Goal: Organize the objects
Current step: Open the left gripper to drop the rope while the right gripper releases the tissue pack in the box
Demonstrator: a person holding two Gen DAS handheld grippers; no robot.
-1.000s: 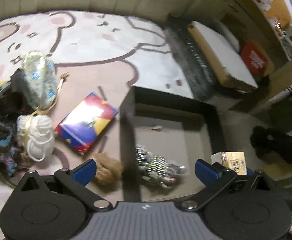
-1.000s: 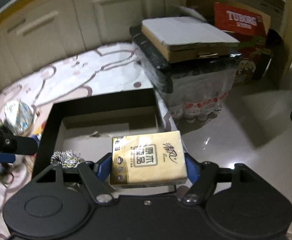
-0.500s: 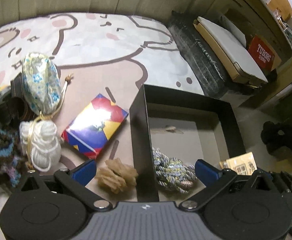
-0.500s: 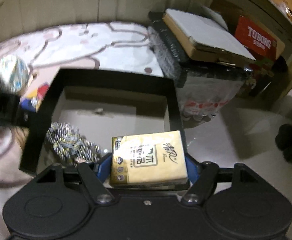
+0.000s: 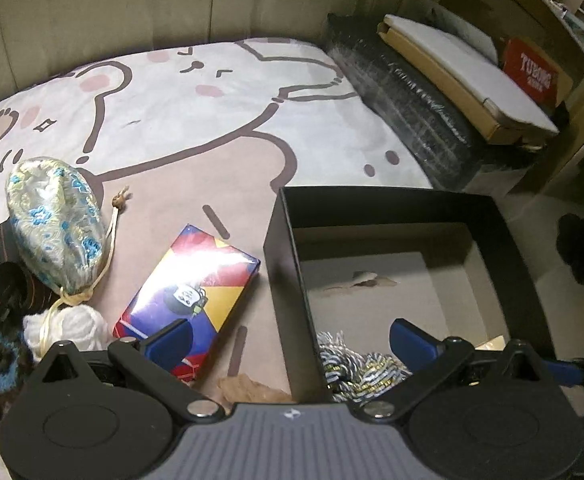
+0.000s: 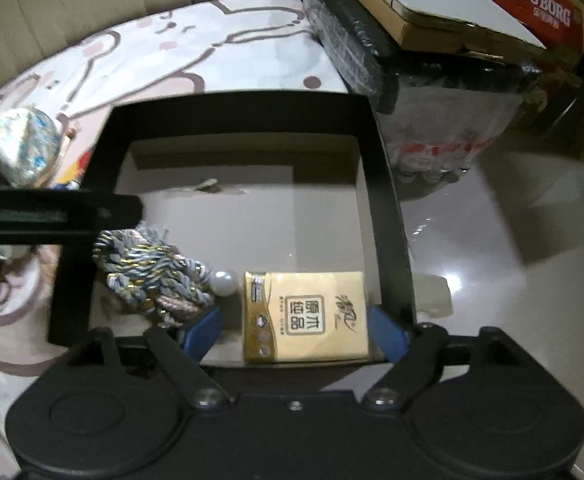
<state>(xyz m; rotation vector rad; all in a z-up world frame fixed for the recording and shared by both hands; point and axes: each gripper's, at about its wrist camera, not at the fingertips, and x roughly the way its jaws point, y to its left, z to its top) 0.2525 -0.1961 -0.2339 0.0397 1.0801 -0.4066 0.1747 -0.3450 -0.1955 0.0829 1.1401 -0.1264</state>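
The right tool stands with its jaws spread, released, either side of a yellow tissue pack that lies flat on the floor of the black box, beside a braided rope bundle and a pearl-like ball. The left tool is also spread wide and holds nothing, hovering over the box's left wall; a colourful box and a brocade pouch lie on the cartoon rug.

Bear-print rug, red Tuborg carton, flat cardboard box on wrapped bottle pack
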